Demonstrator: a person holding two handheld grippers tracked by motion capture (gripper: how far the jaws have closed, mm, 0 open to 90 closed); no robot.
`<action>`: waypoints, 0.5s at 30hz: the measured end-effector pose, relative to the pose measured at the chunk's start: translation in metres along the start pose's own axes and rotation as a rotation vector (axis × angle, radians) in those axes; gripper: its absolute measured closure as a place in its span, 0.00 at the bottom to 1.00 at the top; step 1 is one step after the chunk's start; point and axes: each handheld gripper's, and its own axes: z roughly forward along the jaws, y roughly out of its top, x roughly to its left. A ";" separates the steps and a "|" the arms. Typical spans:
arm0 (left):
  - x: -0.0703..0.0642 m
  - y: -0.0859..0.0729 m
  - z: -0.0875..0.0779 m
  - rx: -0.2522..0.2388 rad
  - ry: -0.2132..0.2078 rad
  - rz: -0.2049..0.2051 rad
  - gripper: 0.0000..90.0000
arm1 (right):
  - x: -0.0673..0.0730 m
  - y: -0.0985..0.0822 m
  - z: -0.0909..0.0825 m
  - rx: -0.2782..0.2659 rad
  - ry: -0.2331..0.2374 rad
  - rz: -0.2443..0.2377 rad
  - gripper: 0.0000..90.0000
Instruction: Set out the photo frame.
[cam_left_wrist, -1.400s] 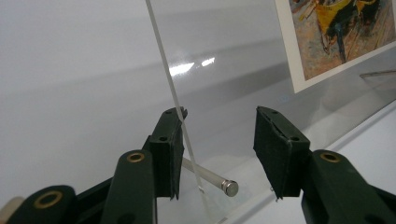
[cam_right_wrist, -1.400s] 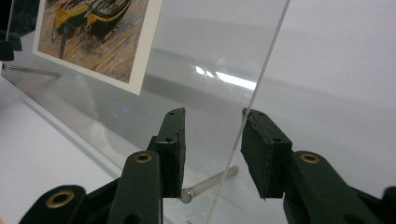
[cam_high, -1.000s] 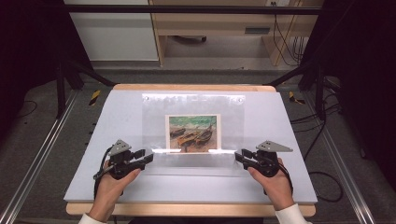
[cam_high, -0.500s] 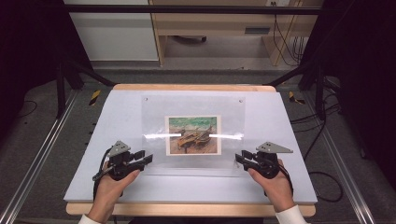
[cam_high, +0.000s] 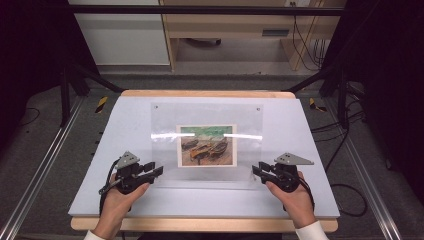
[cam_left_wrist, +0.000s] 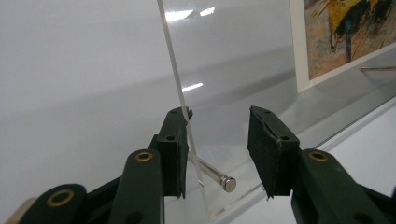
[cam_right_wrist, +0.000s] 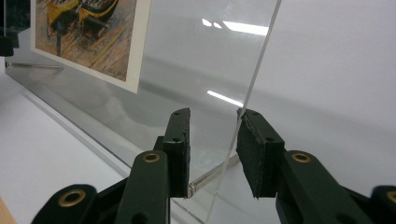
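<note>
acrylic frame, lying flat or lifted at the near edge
Lifted at the near edge. In both gripper views the clear acrylic frame rises steeply off the white board, its near corners between the jaws.

White table (cam_high: 120, 125) carries 1 clear acrylic panel (cam_high: 165, 120) over a picture (cam_high: 207, 145).

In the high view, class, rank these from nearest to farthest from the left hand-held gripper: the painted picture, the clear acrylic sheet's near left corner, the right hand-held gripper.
1. The clear acrylic sheet's near left corner, right at the left hand-held gripper tips.
2. The painted picture, mid-table, under the sheet.
3. The right hand-held gripper, at the sheet's opposite near corner.
</note>
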 end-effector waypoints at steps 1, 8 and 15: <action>0.000 0.000 0.000 0.000 0.001 0.001 0.64 | 0.000 0.000 0.000 0.001 -0.001 0.001 0.73; -0.001 -0.001 -0.001 0.004 0.002 0.006 0.66 | 0.001 -0.001 -0.001 -0.001 0.000 0.002 0.74; -0.001 -0.002 -0.002 0.004 0.005 0.006 0.66 | 0.001 -0.002 -0.002 0.003 0.001 -0.004 0.75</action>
